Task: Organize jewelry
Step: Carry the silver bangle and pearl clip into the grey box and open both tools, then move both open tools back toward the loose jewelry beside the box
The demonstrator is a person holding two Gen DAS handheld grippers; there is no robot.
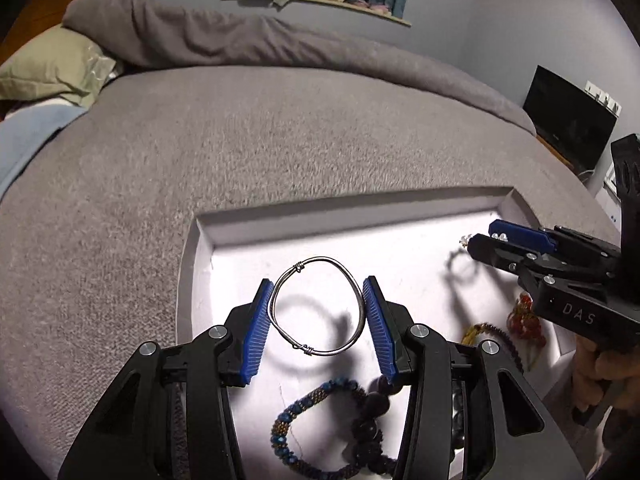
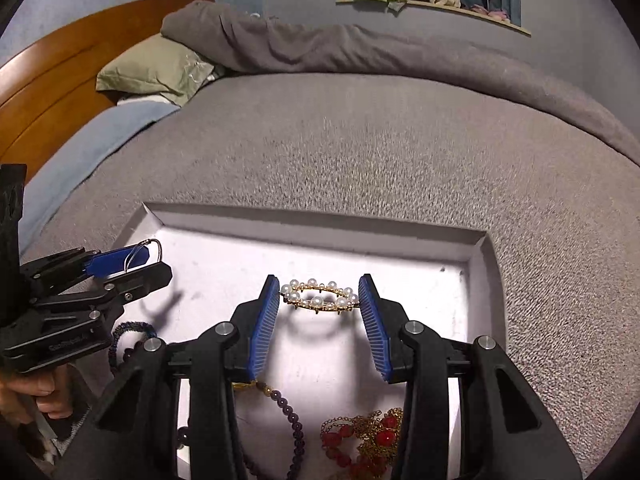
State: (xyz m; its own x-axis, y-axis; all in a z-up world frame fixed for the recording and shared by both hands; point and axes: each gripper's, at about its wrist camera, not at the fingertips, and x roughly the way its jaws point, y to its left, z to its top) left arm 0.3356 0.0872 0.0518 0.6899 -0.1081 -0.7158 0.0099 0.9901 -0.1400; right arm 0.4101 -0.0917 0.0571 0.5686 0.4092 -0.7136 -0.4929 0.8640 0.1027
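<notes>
A white tray [image 1: 248, 228] lies on a grey bed. My left gripper [image 1: 318, 292] is shut on a silver wire bangle [image 1: 320, 264], held across between its blue pads above the tray floor. My right gripper [image 2: 319, 290] is shut on a gold bangle set with pearls [image 2: 318, 300], also held above the tray [image 2: 312, 224]. In the tray lie a blue beaded bracelet [image 1: 296, 412], a dark purple bead strand [image 2: 288, 408] and a red-and-gold chain piece [image 2: 372, 440]. The right gripper also shows in the left wrist view [image 1: 480, 240], and the left gripper in the right wrist view [image 2: 154, 258].
The grey bedspread [image 2: 360, 140] surrounds the tray. A green pillow [image 2: 152, 68] and wooden headboard [image 2: 52, 80] lie far left. A rolled grey blanket [image 1: 280, 48] runs along the wall. A black screen [image 1: 568, 120] stands at the right.
</notes>
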